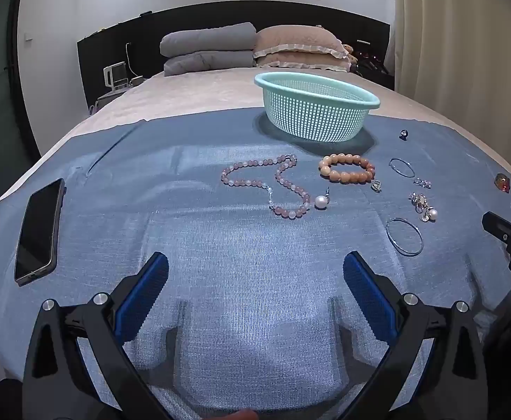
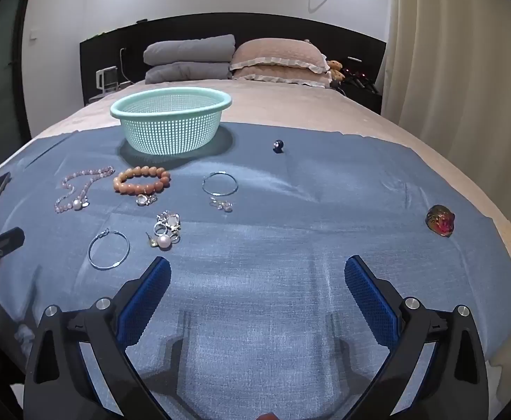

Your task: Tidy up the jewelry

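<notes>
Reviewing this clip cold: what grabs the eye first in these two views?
The mint-green perforated plastic basket stands at the far edge of the blue cloth spread over the bed. In front of it lies scattered jewelry: an orange beaded bracelet, a pink beaded necklace and a thin silver hoop. Both the left gripper and right gripper hover open and hold nothing.

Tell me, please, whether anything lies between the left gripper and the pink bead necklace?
Nothing visible does. Only bare blue cloth lies between the open left gripper and the pink bead necklace; the phone lies off to its left.
</notes>
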{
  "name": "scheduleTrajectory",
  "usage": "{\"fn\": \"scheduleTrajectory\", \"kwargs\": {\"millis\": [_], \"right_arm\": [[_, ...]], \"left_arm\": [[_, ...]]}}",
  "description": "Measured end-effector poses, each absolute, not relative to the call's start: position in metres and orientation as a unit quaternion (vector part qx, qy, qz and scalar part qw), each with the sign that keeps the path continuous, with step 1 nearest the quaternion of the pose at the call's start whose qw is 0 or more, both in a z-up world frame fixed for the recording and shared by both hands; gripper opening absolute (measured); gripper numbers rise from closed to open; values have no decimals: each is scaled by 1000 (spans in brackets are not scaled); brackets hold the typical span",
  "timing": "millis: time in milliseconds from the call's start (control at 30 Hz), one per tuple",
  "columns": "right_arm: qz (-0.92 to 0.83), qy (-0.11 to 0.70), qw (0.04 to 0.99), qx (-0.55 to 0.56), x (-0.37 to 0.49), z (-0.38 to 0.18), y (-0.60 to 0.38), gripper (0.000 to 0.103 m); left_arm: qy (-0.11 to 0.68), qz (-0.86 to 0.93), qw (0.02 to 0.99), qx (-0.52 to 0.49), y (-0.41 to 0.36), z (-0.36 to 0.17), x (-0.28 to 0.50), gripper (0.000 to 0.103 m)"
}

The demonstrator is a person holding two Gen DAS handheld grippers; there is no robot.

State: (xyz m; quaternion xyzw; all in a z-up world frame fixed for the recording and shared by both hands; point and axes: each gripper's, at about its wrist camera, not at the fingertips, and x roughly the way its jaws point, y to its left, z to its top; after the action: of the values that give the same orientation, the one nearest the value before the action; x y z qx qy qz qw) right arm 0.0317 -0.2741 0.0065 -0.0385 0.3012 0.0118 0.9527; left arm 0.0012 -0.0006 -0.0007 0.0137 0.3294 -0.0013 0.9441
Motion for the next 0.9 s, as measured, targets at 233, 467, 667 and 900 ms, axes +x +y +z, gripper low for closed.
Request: {"fn": "scheduleTrajectory", "kwargs": {"millis": [233, 467, 667, 900], "right_arm": [[11, 303, 952, -49, 32, 5, -272, 96], [8, 303, 951, -53, 32, 4, -267, 96], [9, 303, 951, -52, 33, 6, -270, 96], [8, 305, 951, -55, 33, 5, -270, 96]], "left_arm": [[326, -2, 945, 13, -1, -7, 3, 98], [332, -4, 943, 9, 0, -8, 4, 98], [332, 0, 943, 10, 1, -6, 4, 98], [334, -5, 942, 11, 0, -6, 4, 98]]}}
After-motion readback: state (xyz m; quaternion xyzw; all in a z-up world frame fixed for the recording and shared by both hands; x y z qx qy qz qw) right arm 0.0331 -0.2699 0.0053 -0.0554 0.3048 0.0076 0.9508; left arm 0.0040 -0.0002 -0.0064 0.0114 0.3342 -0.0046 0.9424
